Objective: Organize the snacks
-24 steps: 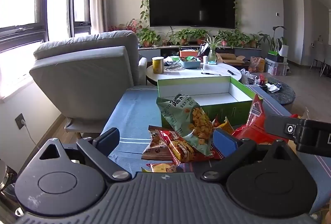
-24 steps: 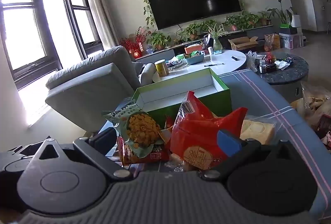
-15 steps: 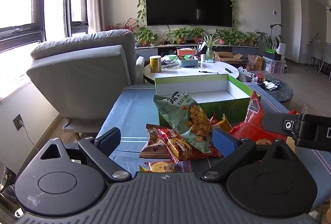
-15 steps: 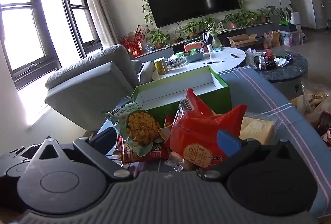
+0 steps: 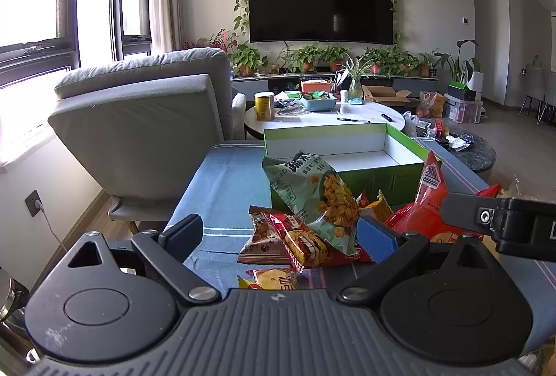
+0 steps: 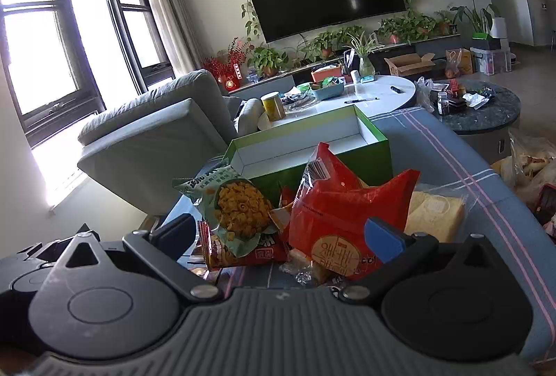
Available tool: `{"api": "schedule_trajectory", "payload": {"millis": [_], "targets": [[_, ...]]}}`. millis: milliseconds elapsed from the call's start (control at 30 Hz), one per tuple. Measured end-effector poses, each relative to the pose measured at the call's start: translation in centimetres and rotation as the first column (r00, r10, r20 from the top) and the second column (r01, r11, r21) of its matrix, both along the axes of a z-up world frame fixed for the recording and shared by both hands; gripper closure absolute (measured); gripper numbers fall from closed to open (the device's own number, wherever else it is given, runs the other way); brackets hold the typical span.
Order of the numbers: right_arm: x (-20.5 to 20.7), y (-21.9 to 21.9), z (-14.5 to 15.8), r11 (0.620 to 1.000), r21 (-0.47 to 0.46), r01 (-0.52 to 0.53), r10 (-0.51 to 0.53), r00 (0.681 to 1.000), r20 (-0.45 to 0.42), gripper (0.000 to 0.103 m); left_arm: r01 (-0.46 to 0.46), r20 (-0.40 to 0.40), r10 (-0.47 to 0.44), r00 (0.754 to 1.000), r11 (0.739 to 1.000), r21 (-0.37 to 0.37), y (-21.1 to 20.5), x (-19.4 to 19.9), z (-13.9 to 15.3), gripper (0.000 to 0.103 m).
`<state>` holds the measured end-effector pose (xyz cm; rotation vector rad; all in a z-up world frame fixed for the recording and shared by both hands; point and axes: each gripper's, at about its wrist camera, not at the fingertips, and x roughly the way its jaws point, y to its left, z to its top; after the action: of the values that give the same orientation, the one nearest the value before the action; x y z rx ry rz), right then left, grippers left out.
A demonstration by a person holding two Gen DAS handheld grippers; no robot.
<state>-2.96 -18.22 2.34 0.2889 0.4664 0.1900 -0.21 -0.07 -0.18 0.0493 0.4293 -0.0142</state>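
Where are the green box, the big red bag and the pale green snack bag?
green box (image 6: 333,164), right wrist view, front wall
big red bag (image 6: 333,209), right wrist view, front face
pale green snack bag (image 5: 305,188), left wrist view, upper front

Body: ribbed grey housing on each hand-held gripper
Left hand-held gripper (image 5: 278,230): black linkages, silver screws, blue pad at 3 o'clock
Right hand-held gripper (image 6: 281,231): same black discs, blue pad
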Motion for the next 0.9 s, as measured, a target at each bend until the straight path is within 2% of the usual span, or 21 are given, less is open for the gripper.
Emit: {"api": "schedule_trajectory", "payload": {"millis": [900], "targets": [[-0.02,0.22,-0.07,1.000,-0.003,-0.009,0.009,1.000,-0.008,0.016,-0.004,-0.007,0.004,1.000,1.000,0.002,-0.05,0.14,-0.15,0.007]]}}
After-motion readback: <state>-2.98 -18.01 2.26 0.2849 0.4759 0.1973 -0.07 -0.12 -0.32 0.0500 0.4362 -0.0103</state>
